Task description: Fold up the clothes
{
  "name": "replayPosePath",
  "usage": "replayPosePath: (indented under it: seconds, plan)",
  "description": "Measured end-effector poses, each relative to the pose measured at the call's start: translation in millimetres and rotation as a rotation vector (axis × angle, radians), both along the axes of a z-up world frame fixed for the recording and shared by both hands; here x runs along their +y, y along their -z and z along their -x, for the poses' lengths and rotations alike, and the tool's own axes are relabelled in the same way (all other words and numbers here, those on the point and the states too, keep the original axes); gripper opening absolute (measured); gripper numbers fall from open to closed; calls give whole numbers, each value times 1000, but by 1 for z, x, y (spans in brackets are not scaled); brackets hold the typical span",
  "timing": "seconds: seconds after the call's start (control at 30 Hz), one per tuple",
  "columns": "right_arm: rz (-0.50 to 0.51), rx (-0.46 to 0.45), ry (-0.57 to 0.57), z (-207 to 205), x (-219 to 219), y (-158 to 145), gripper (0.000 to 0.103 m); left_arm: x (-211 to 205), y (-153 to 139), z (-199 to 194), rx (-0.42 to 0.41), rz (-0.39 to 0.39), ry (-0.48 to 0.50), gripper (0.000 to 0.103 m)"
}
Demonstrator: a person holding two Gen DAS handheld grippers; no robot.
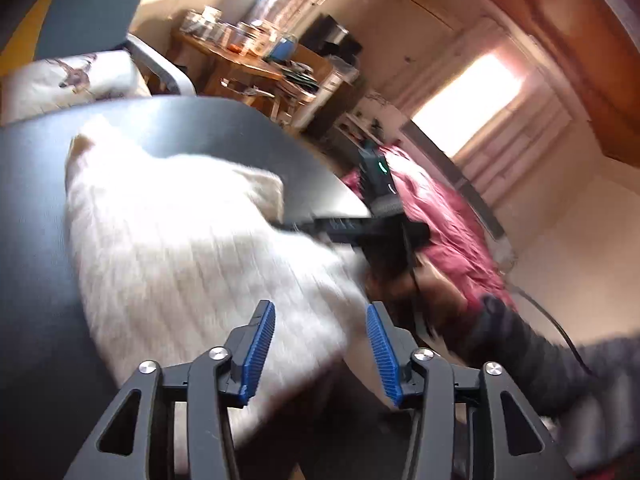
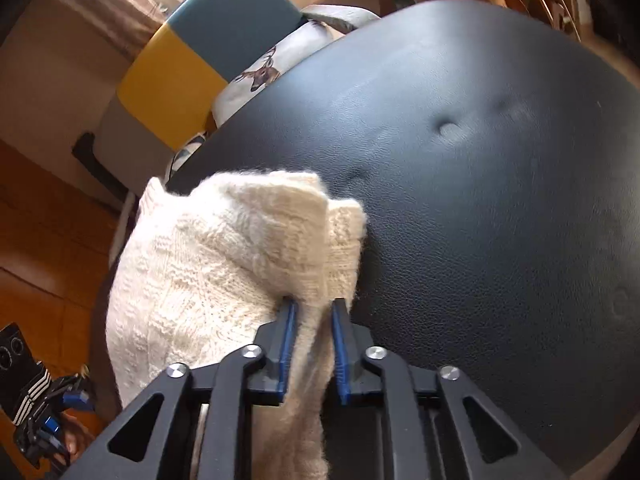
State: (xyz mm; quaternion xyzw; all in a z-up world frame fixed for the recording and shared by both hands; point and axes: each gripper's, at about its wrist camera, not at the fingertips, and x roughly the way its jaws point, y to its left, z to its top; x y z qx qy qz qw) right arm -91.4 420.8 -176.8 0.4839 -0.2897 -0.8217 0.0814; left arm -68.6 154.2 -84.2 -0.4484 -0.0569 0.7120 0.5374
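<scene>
**Cream knit pinched at the edge of a black ottoman**

Cream wool, cable-knit, makes up the sweater (image 2: 208,272), which lies heaped on the black leather ottoman (image 2: 480,200) at its near-left part. The right gripper (image 2: 312,340) has its blue-padded jaws drawn close together on a bunched fold of the sweater; fabric fills the gap and hangs down between the fingers toward the camera. The left gripper (image 1: 320,344) stands wide apart and holds nothing; the sweater (image 1: 192,248) shows blurred just beyond its blue pads, and whether they touch the knit cannot be told.

The ottoman is tufted, with button dimples across its top. Behind it sits a cushion printed with a deer (image 2: 260,72), and past that a chair back in yellow and teal (image 2: 192,52). Orange-brown flooring (image 2: 48,220) runs to the left of the ottoman. From the left wrist view, a cluttered wooden table (image 1: 248,60) stands beyond the ottoman, and a red bedcover (image 1: 440,216) lies to its right under a bright window (image 1: 468,100).

A dark sleeve (image 1: 520,340) reaches in at the ottoman's right edge, carrying the other gripper's black body toward the sweater.
</scene>
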Motion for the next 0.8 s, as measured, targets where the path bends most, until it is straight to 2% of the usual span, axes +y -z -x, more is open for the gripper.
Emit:
replayPosePath:
  seconds: [0.07, 0.1, 0.13, 0.2, 0.23, 0.27, 0.37, 0.43, 0.5, 0.6, 0.67, 0.73, 0.8]
  plan:
    - [9, 13, 3, -2, 2, 3, 26, 26, 12, 0, -4, 76, 33, 49]
    - [7, 16, 3, -3, 2, 3, 26, 41, 21, -5, -13, 109, 78, 49]
    - [0, 19, -3, -2, 0, 2, 26, 56, 29, -14, 8, 176, 128, 50]
    - [-15, 26, -15, 0, -2, 2, 26, 79, 43, -39, 158, 331, 184, 50]
    - [-25, 33, -22, 0, -2, -2, 26, 82, 44, -46, 196, 356, 193, 52]
    - [-50, 58, -28, -4, -1, -12, 26, 82, 42, -49, 212, 357, 194, 57]
    - [-154, 178, -51, -24, -4, -53, 27, 78, 34, -49, 218, 339, 181, 57]
    - [-161, 234, -116, -35, -15, -73, 28, 71, 28, -46, 199, 310, 165, 57]
    - [-172, 254, -210, -40, -37, -83, 28, 64, 21, -48, 201, 282, 150, 57]
    - [-248, 215, -342, -48, -64, -77, 28, 47, 6, -55, 222, 234, 135, 59]
    - [-335, 151, -403, -53, -77, -61, 27, 31, 0, -58, 249, 226, 102, 59]
    - [-392, 122, -401, -63, -77, -44, 24, 12, 2, -55, 262, 250, 41, 62]
    - [-431, 113, -377, -76, -73, -29, 24, -6, 23, -42, 203, 317, -19, 65]
